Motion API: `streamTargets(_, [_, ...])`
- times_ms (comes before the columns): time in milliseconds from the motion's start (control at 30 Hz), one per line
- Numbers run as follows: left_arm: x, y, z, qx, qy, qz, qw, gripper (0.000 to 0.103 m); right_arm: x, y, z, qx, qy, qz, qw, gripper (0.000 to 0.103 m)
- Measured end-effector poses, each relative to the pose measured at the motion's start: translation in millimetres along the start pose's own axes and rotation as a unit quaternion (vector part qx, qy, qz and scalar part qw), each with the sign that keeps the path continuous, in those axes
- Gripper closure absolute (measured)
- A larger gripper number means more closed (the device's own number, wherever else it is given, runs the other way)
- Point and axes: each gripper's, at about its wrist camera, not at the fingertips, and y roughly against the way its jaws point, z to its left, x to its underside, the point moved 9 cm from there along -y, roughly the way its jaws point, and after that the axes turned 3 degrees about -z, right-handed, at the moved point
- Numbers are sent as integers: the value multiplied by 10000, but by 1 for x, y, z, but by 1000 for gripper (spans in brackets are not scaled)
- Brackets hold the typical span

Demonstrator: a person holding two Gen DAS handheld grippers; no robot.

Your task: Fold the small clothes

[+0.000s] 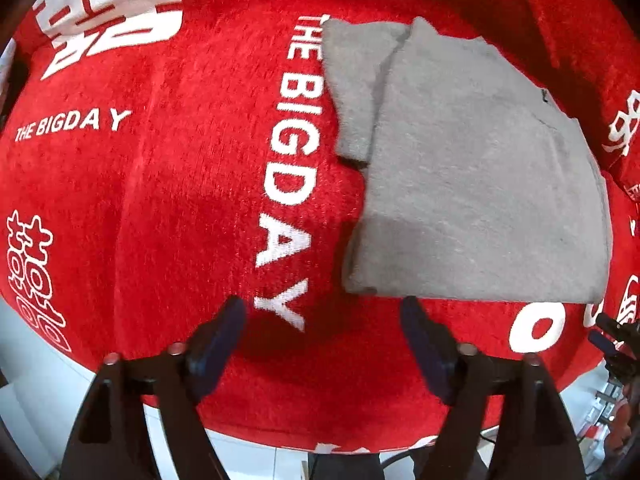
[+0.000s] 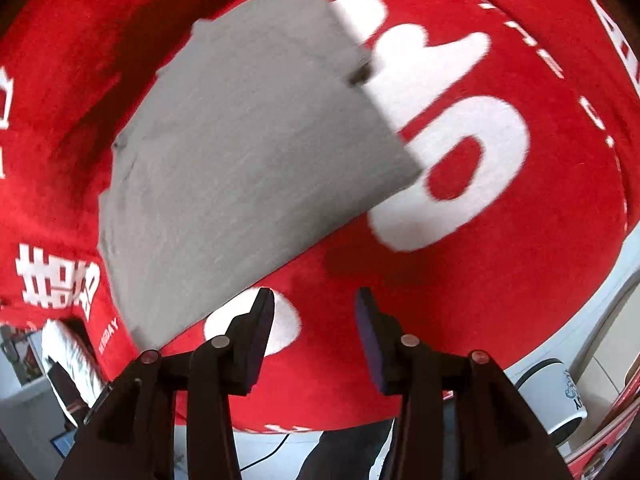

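Folded grey garment (image 1: 472, 184) lying flat on a red plush cloth (image 1: 168, 200) printed with white letters "THE BIGDAY" and white Chinese characters, the cloth covering the surface. Folded into a rough rectangle, with one narrower flap (image 1: 352, 88) sticking out at the far left side in the left wrist view.

Left tool (image 1: 324, 320) open, jaws wide apart, nothing between them. Held above the red cloth, just before the near edge of the garment; right fingertip (image 1: 412, 312) close to that near edge, not clearly touching. Garment ahead and to the right of this tool.

Right tool (image 2: 316, 300) open too, jaws apart and empty. Grey garment (image 2: 248, 152) ahead and to the left of it, near corner just beside the left fingertip (image 2: 264, 304), contact not sure. Big white printed shapes (image 2: 452, 176) on the cloth to the right of the garment.

Second tool (image 1: 616, 340) seen at the right edge of the left wrist view, near the right near corner of the garment. White cylindrical container (image 2: 552, 396) below the edge of the surface at the lower right of the right wrist view.
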Motion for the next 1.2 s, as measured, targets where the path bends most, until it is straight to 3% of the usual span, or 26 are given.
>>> streamTargets(133, [1, 7, -6, -37, -155, -84, 9998, 22, 5, -8, 16, -52, 192, 51, 9998, 46])
streamTargets(167, [0, 7, -7, -49, -175, -96, 9998, 15, 7, -10, 21, -85, 242, 77, 9996, 45])
streamTargets(200, [-1, 6, -11, -66, -176, -94, 9998, 0, 9, -13, 26, -115, 304, 123, 9994, 45])
streamTargets(400, [-1, 6, -2, 44, 50, -183, 9998, 0, 28, -31, 56, -297, 531, 384, 9974, 45])
streamTargets(700, [-9, 5, 8, -75, 93, -201, 9997, 0, 51, -53, 105, -646, 802, 665, 9925, 45])
streamTargets(1000, [-13, -5, 18, -80, 150, -64, 9998, 0, 75, -74, 147, -1284, 498, 943, 9860, 45])
streamTargets(1200, [-18, -8, 19, -102, 76, -59, 9999, 0, 85, -81, 154, -1431, 436, 1010, 9836, 45])
